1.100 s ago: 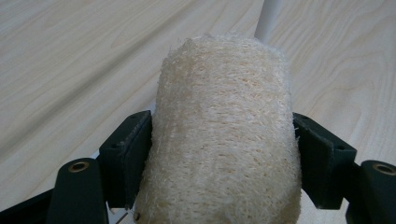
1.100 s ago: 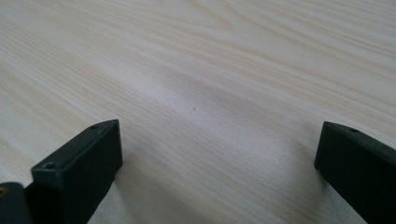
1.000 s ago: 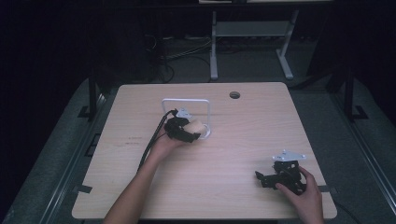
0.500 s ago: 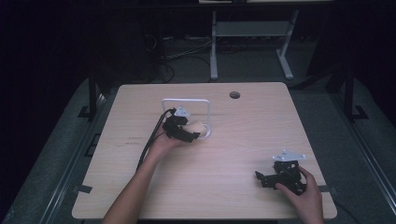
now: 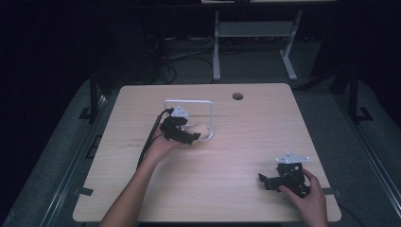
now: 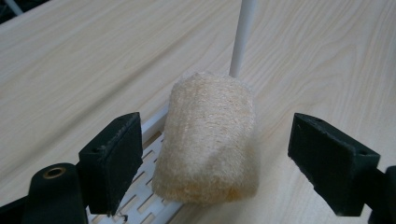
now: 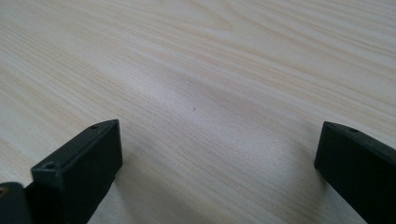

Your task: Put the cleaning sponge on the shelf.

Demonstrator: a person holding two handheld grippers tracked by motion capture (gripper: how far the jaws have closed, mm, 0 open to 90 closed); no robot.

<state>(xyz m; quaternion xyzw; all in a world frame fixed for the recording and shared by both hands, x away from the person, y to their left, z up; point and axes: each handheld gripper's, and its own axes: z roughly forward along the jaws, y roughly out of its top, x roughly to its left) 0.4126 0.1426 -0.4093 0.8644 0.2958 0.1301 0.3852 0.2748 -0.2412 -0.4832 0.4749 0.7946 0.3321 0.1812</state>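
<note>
High view: your left hand-held gripper [image 5: 191, 137] sits a little left of the tabletop's [image 5: 236, 198] middle, nearer the far edge than the near one, with its black cable trailing back toward your forearm. Your right hand-held gripper [image 5: 265, 179] rests near the near right corner, jaws pointing toward the left edge, grey plate on top.

Left gripper view: your jaws stand wide apart, one on each side of a pale, fibrous loofah roll [image 6: 208, 140]. Neither pad touches it; a gap shows on both sides, wider on the right. The roll stands slightly tilted, its lower end resting on the edge of a white slotted rack base [image 6: 154, 203] and partly on the bare wood beside it. A white upright rod [image 6: 243, 37] rises just behind the roll. In the high view the loofah roll [image 5: 201, 130] shows as a light patch at the near right corner of the white wire rack [image 5: 189, 101], just ahead of your gripper.

Right gripper view: your jaws are spread wide with nothing between them, bare wood grain beneath, pads low over the tabletop [image 7: 210, 70].
</note>
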